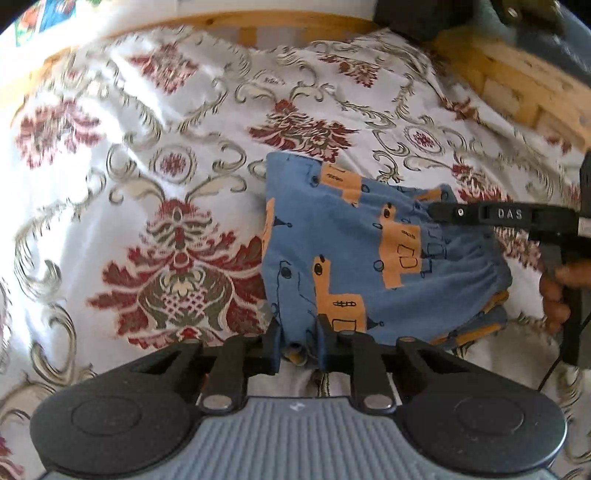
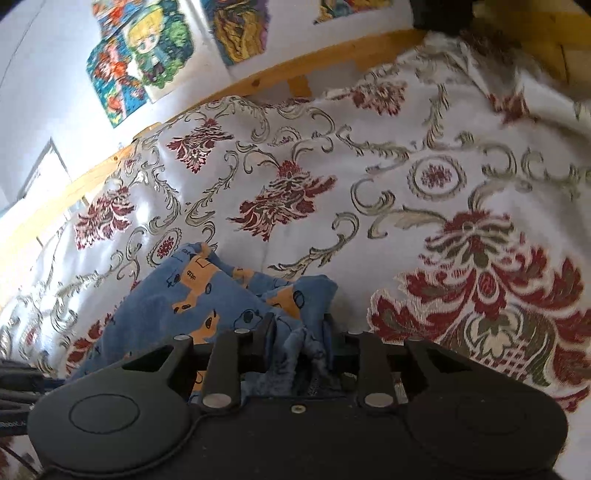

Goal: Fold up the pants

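L wrist view: your left gripper is clamped narrow on a bunched edge of the blue pants, which spread ahead and to its right over the floral bedspread. Your right gripper reaches in from the right, tip on the waistband.

R wrist view: right gripper pinches gathered pants fabric betw. its fingers; the rest is heaped ahead-left on the bedspread. Posters on the wall beyond.

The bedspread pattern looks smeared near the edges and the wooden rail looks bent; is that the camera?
Left wrist view: the bedspread is streaked with motion blur at the left and top, while the pants are sharper; the rail bows from fisheye distortion. Right wrist view: blur is worst at the top right, the rail curves likewise, and daylight washes out the white cloth.
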Tool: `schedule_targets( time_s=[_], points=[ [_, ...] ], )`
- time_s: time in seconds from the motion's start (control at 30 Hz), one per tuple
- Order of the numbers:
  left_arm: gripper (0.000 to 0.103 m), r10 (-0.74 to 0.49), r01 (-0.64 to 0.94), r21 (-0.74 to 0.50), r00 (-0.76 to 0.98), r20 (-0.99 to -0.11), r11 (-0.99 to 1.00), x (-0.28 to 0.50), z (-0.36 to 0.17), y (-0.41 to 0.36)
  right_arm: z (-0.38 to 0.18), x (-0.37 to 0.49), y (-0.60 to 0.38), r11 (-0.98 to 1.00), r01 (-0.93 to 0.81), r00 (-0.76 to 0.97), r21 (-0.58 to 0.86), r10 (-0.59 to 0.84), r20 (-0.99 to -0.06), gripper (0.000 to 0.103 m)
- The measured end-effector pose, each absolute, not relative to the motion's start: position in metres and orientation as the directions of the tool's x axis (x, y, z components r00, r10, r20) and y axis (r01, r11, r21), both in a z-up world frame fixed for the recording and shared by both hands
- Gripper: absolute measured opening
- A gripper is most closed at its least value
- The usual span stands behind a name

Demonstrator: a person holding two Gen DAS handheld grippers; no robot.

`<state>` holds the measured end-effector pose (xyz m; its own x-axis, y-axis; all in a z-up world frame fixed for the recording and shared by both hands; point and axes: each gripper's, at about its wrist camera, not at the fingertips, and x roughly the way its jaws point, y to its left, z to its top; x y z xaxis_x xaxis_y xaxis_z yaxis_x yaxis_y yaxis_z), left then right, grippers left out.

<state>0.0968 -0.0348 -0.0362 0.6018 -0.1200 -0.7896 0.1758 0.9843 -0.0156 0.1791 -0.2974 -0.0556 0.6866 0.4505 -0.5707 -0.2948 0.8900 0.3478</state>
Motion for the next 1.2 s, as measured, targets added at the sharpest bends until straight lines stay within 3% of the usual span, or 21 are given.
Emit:
schedule_targets(
  time_s=[0.4,0.73,1.2],
  points=[
    [0.018,-0.094,0.165,0.011,0.616,-0.782,0.986,0.093,-0.029,-0.043,-0.037,0.157,-0.274,0.918,-0.376,0.769,0.124,0.384,-0.512,0.021],
    [0.017,-0.105,0.218,0.057,0.662,-0.742,0.974,0.086,-0.018,-0.055,-0.025,0.134,-0.245,0.895,-0.416,0.858,-0.159,0.328,-0.396,0.019],
    [0.017,-0.132,0.241,0.057,0.700,-0.702,0.969,0.079,-0.005,-0.056,-0.016,0.120,-0.240,0.878,-0.390,0.905,-0.277,0.310,-0.292,0.019]
  ],
)
